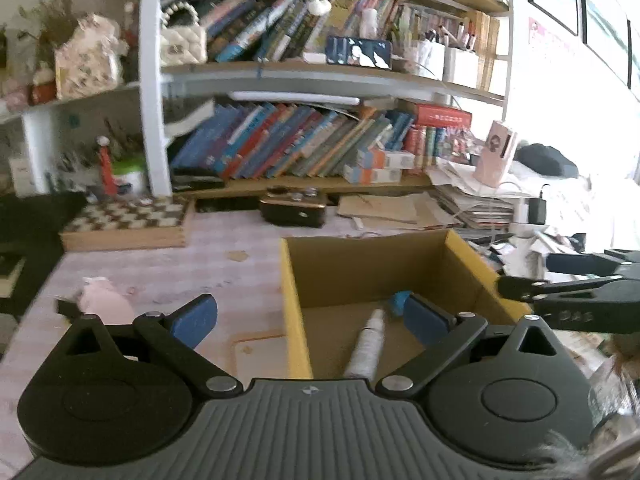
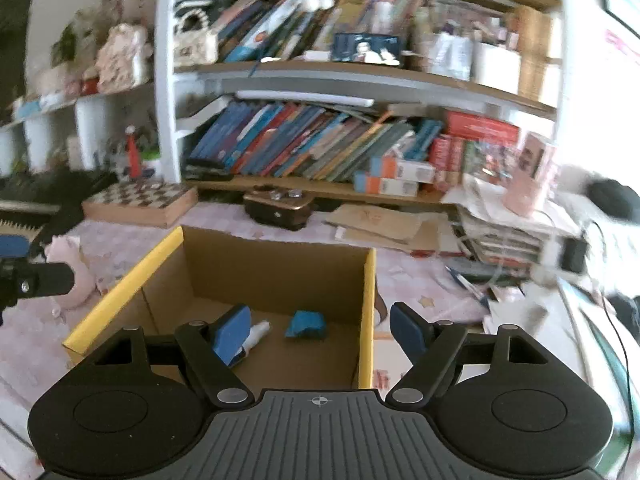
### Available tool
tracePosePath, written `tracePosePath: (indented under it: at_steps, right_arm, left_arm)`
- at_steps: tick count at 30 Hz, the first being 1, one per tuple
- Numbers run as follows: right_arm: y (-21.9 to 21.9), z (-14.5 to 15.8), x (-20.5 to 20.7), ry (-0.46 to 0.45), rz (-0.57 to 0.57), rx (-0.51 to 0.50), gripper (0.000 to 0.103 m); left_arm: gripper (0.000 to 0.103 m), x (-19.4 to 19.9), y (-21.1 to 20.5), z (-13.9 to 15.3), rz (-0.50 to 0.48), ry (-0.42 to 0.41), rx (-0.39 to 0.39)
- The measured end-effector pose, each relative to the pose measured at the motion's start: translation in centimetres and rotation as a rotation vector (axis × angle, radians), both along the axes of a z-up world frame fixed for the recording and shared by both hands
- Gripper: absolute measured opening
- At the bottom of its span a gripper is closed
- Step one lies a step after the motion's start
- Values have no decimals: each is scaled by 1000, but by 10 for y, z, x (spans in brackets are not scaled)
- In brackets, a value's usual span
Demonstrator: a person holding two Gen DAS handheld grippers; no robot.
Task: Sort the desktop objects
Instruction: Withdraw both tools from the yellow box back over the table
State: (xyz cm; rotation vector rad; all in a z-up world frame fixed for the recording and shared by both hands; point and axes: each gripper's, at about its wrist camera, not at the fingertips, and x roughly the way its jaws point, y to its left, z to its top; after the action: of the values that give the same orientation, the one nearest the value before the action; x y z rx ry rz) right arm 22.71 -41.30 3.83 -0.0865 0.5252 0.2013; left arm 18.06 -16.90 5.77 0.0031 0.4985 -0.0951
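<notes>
Left wrist view: our left gripper (image 1: 310, 322) spread wide and empty above the near edge of the cardboard box (image 1: 294, 300), right gripper (image 2: 320, 334) likewise parted with nothing between its pads. Box contents: one white tube (image 1: 366, 346) lying on the floor, one blue object (image 2: 307, 324) just beyond it. We judge a drop-off step finished; outstanding item, a pink soft toy (image 1: 106, 300) on the desk left of the box, calling for our reach and grasp.
</notes>
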Motion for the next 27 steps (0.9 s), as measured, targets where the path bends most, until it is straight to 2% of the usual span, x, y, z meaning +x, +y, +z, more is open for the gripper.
tracePosePath:
  at_steps: [7, 16, 27]
  right_arm:
    - [9, -5, -41, -15, -125, 44, 79]
    - [31, -24, -84, 37, -290, 84, 79]
    - [82, -46, -134, 113, -364, 67, 79]
  left_arm:
    - [101, -31, 24, -7, 14, -18, -2]
    - [101, -62, 57, -27, 21, 17, -5]
    - [103, -97, 91, -47, 6, 76, -10]
